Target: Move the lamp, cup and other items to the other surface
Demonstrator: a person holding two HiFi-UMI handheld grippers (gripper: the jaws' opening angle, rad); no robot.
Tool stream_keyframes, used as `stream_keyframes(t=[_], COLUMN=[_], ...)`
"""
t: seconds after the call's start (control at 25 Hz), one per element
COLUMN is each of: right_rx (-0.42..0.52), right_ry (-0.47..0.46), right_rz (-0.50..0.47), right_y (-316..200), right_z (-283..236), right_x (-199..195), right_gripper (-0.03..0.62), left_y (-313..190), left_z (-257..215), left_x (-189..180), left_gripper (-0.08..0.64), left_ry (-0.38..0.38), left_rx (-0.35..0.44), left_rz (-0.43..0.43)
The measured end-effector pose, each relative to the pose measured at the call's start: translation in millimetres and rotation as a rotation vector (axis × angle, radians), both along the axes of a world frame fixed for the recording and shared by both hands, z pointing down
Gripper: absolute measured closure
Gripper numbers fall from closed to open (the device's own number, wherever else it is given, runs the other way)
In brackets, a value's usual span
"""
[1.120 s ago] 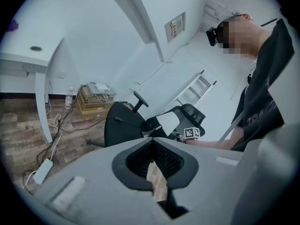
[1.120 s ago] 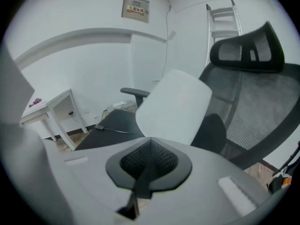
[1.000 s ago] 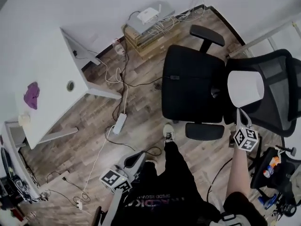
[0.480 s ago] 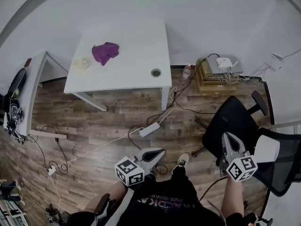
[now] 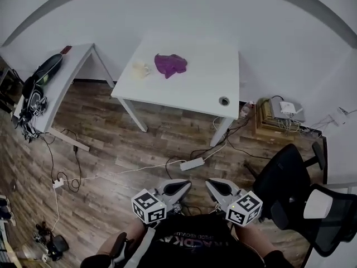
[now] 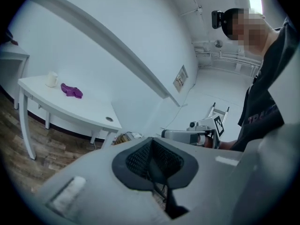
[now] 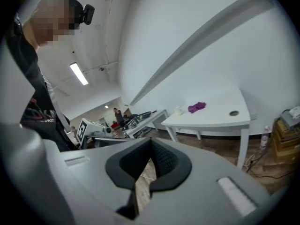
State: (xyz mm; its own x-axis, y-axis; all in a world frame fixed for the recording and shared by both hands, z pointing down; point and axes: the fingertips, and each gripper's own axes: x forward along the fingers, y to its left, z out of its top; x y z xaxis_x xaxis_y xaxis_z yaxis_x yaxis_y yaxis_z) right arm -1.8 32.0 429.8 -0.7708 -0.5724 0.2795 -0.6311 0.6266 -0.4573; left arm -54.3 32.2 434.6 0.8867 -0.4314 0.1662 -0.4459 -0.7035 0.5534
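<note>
A wood-plank floor (image 5: pixel 139 144) runs under a plain white wall (image 5: pixel 184 10). A white power strip (image 5: pixel 192 164) lies on the boards, and a white cable (image 5: pixel 111 173) trails left from it. By the wall on the right, a low stack of boxes (image 5: pixel 279 121) holds a white device (image 5: pixel 288 108). A black bag (image 5: pixel 44 68) rests on a side desk (image 5: pixel 72 57) at left.

- The table (image 5: pixel 189 94) has a smooth, matt white top and legs.
- The purple cloth (image 5: pixel 170 64) lying on it is soft, crumpled fabric.
- The cup (image 5: pixel 139 68) looks smooth and cream-coloured; it is too small to judge its shine.
- The floor (image 5: pixel 139 141) is brown wood-grain planking with a low sheen.
- The left gripper (image 5: pixel 181 185) and the right gripper (image 5: pixel 215 185) have matt grey plastic shells.
- Their pads (image 6: pixel 138 161) are black and finely dimpled, like rubber.
- The chair (image 5: pixel 281 177) has a dull black fabric seat and an open mesh back.
- The lamp shade (image 5: pixel 318 206) is plain, matt white.
- The power strip (image 5: pixel 192 164) is white plastic.
</note>
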Motion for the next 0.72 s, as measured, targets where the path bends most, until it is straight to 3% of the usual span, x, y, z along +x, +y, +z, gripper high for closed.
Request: stream_keyframes(t=[0.28,0.72], right_rx=[0.029,0.03], right_ry=[-0.021,-0.005], right_rz=[-0.164,-0.167], right_y=[28,29], right_z=[6,7], right_x=[-89,-112], right_gripper=[0.588,0.588], left_y=[18,21], left_z=[5,4], left_x=[-66,-90], left_gripper=[0.558,0.558], left_ry=[-0.02,-0.009], left_rx=[0.002,0.014], left_rz=[-0.057,-0.077])
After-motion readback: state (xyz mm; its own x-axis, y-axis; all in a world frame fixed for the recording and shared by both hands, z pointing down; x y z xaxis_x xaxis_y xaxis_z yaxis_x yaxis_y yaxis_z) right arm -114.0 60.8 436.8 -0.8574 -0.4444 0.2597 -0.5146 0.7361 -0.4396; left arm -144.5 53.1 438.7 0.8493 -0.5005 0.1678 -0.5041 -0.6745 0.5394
